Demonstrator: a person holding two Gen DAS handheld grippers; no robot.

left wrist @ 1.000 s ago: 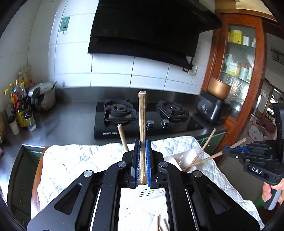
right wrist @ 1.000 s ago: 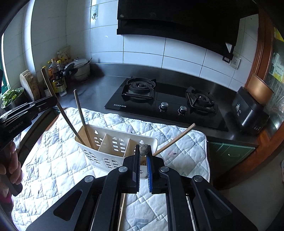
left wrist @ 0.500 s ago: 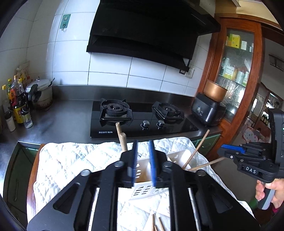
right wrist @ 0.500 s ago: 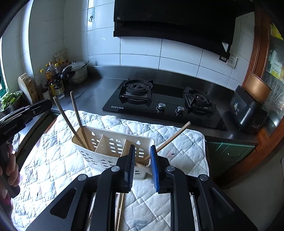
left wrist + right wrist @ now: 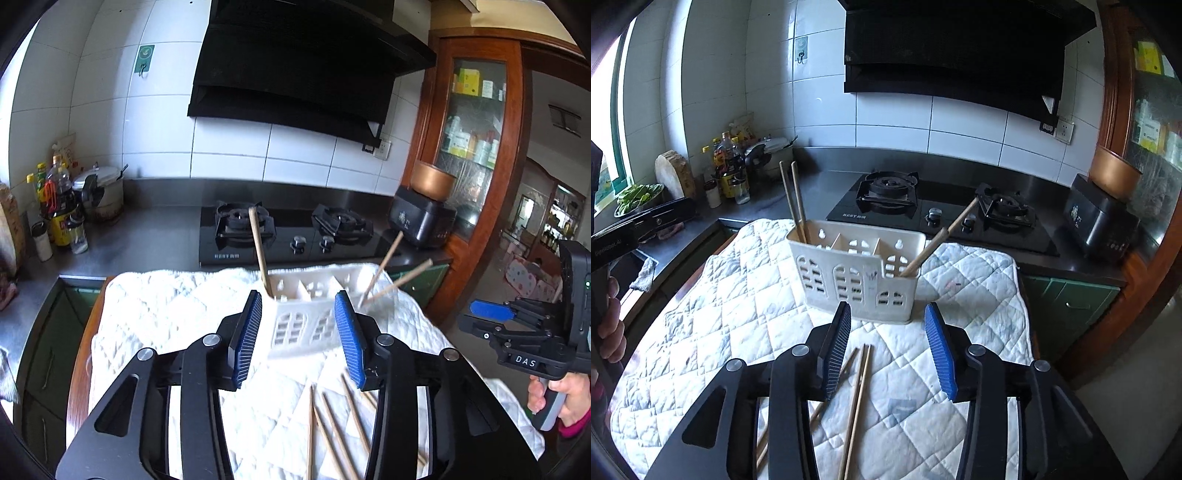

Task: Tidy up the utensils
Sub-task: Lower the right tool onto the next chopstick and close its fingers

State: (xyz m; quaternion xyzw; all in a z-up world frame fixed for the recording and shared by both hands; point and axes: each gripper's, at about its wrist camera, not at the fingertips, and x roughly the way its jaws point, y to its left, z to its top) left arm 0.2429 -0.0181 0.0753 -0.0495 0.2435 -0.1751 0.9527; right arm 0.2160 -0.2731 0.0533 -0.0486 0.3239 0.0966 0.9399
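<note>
A white slotted utensil holder point(image 5: 857, 273) stands on the quilted white cloth point(image 5: 713, 325); it also shows in the left wrist view point(image 5: 310, 314). Two chopsticks point(image 5: 794, 203) lean in its left compartment and one point(image 5: 938, 240) in its right. Loose chopsticks point(image 5: 857, 402) lie on the cloth in front of it, also in the left wrist view point(image 5: 332, 424). My left gripper point(image 5: 301, 336) is open and empty just before the holder. My right gripper point(image 5: 888, 347) is open and empty above the loose chopsticks.
A black gas hob point(image 5: 942, 218) sits behind the cloth on the steel counter. Bottles and a pot point(image 5: 738, 173) stand at the back left. A black appliance point(image 5: 1100, 225) with a copper bowl stands at the right. The cloth's right edge drops off to green cabinets.
Both grippers let go of the chopsticks they held over the holder, opened wide and pulled back. Those chopsticks now stand in the holder.
</note>
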